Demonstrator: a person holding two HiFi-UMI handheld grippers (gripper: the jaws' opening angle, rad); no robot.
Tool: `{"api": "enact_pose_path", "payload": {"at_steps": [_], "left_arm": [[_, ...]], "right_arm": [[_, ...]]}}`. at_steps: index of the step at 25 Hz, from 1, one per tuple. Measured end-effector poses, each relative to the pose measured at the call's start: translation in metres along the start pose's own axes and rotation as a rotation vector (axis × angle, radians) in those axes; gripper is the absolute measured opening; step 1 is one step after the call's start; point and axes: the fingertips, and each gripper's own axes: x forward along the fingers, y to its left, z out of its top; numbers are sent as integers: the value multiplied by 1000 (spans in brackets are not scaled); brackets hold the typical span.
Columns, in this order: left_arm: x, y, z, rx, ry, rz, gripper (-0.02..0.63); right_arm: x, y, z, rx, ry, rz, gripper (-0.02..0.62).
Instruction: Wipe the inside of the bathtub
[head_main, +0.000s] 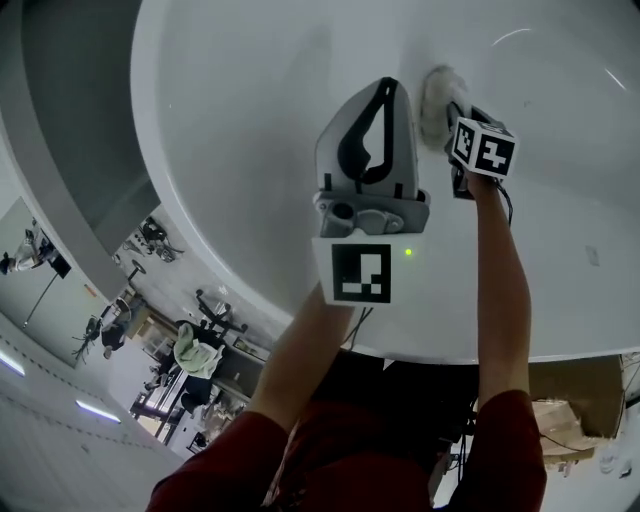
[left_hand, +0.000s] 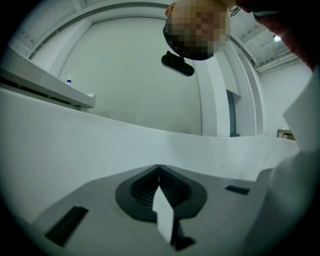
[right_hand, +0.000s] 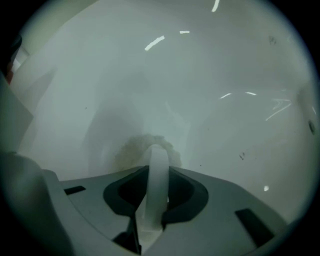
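Observation:
The white bathtub (head_main: 250, 120) fills the head view, and its smooth inner wall (right_hand: 210, 85) spreads across the right gripper view. My right gripper (head_main: 452, 118) is shut on the white handle (right_hand: 157, 172) of a round fuzzy scrub pad (head_main: 438, 92). The pad (right_hand: 142, 145) presses flat against the tub wall. My left gripper (head_main: 384, 88) hovers over the tub just left of the pad, jaws shut with nothing held. In the left gripper view that gripper (left_hand: 159, 170) points back over the tub rim (left_hand: 125, 145).
Grey floor (head_main: 70, 120) curves round the tub's left side. A cluttered work area (head_main: 190, 350) lies beyond it, and a cardboard box (head_main: 570, 400) sits at lower right. A ledge (left_hand: 45, 85) carries a small bottle (left_hand: 69, 80).

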Motion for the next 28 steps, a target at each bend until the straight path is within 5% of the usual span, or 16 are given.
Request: {"api": "enact_pose_path", "payload": {"at_steps": [12,22,28], "left_arm": [[3,-32,-29,25,22,-53,15],[-14,-30,17,35,-14,-43,15],[-90,-13,66,60,-23,-45,15]], "right_arm": [[33,-75,-35,57,84,-103,100],[5,-54,-19,67,70,-92,98],[-80,28,-40,73,34,9,98]]}}
